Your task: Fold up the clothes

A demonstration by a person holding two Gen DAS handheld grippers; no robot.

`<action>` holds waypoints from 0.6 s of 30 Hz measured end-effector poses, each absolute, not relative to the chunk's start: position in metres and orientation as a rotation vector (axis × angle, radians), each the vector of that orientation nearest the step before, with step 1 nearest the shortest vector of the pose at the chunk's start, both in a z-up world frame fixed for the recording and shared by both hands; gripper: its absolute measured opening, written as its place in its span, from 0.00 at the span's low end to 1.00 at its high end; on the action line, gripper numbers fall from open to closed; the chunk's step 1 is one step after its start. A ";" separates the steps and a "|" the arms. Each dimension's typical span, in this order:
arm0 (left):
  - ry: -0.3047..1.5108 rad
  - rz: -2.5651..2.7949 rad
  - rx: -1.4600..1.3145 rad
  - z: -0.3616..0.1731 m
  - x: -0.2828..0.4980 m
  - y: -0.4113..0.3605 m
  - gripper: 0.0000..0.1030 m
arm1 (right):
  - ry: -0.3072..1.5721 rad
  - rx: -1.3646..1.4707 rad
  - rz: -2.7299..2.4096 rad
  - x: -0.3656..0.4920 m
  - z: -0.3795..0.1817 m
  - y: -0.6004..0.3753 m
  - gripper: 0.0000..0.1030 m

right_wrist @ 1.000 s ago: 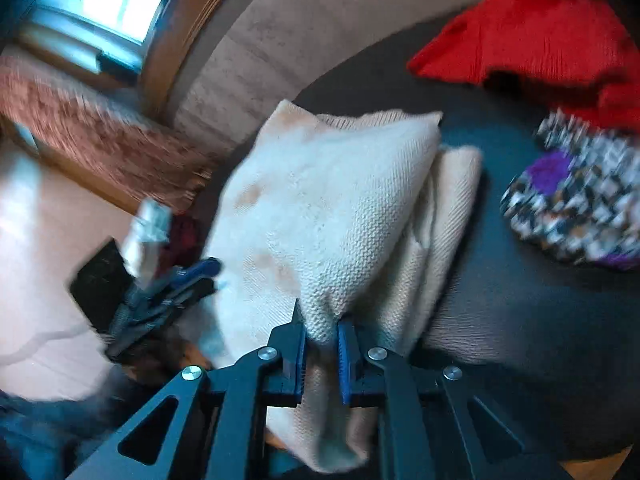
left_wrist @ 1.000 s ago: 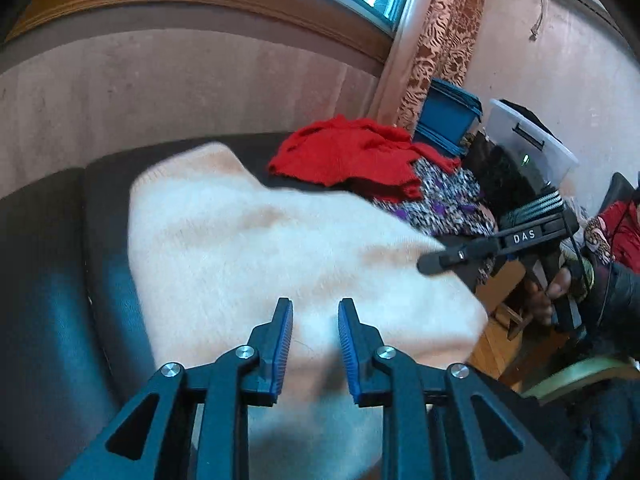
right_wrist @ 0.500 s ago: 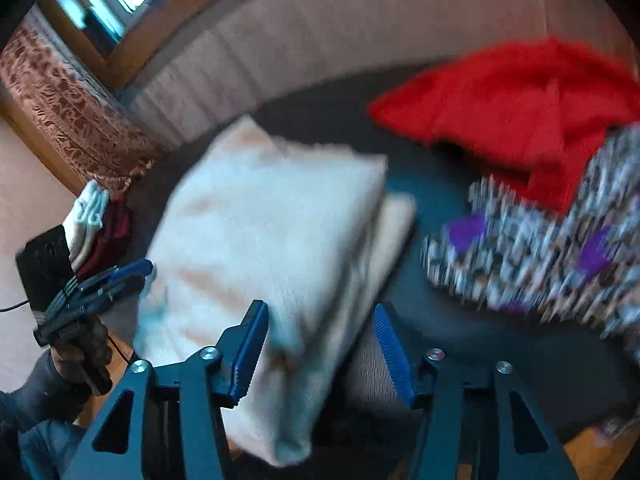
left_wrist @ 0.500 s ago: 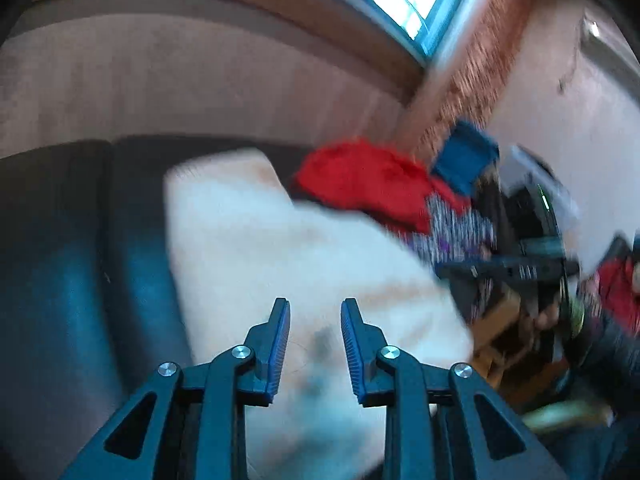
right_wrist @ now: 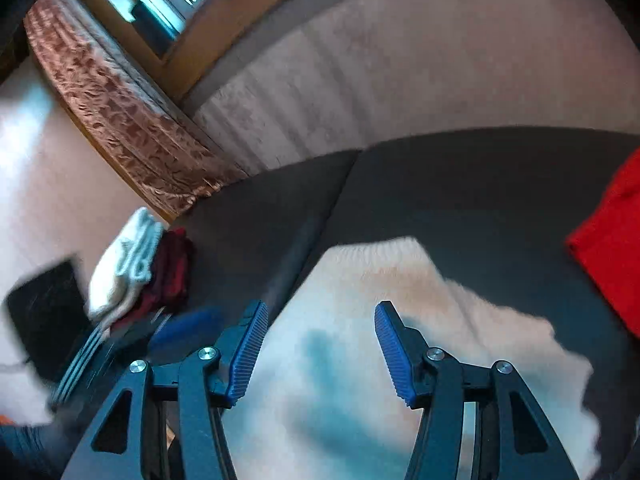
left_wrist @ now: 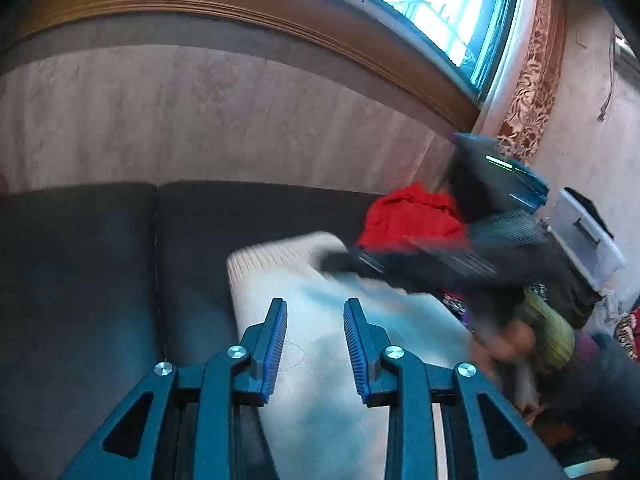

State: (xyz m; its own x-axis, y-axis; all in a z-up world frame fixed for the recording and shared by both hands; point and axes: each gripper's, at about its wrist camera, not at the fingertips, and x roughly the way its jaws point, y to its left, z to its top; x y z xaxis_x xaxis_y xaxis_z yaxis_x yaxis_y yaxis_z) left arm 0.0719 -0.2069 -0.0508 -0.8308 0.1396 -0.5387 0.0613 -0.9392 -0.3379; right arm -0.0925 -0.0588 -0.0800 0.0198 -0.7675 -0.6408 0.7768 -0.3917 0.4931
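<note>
We saw the folded cream sweater (right_wrist: 360, 360) lying on the dark sofa seat (left_wrist: 100, 280), just right of the seam between 2 cushions. It lay directly below and ahead of both tools. The right tool (right_wrist: 316, 352) hung above it with its jaws standing wide apart; they had just been opening, and no cloth sat between the blue pads, so the sweater lay free underneath. The left tool (left_wrist: 316, 344) pointed over the sweater's near part with its jaws partly open, having just opened a little, and gripped nothing. In the left wrist view the right tool (left_wrist: 420, 264) showed as a dark blur crossing above the sweater's far edge. Beyond the sweater lay a red garment (left_wrist: 412, 220), touching or just beside it; we could not tell which. A pale and dark-red pile (right_wrist: 140, 268) sat at the sofa's left end, well apart from the sweater.
</note>
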 end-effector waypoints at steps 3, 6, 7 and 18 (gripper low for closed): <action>-0.455 2.850 -0.925 -0.068 0.093 -0.182 0.28 | 0.118 1.128 -1.669 -0.109 -0.102 -0.083 0.55; -0.331 2.736 -1.044 -0.094 0.103 -0.149 0.28 | 0.233 1.088 -1.744 -0.112 -0.123 -0.096 0.54; -0.306 2.750 -1.041 -0.100 0.105 -0.146 0.28 | 0.264 1.076 -1.766 -0.113 -0.129 -0.100 0.54; -0.373 2.793 -1.097 -0.105 0.109 -0.152 0.28 | 0.245 1.125 -1.831 -0.132 -0.129 -0.120 0.75</action>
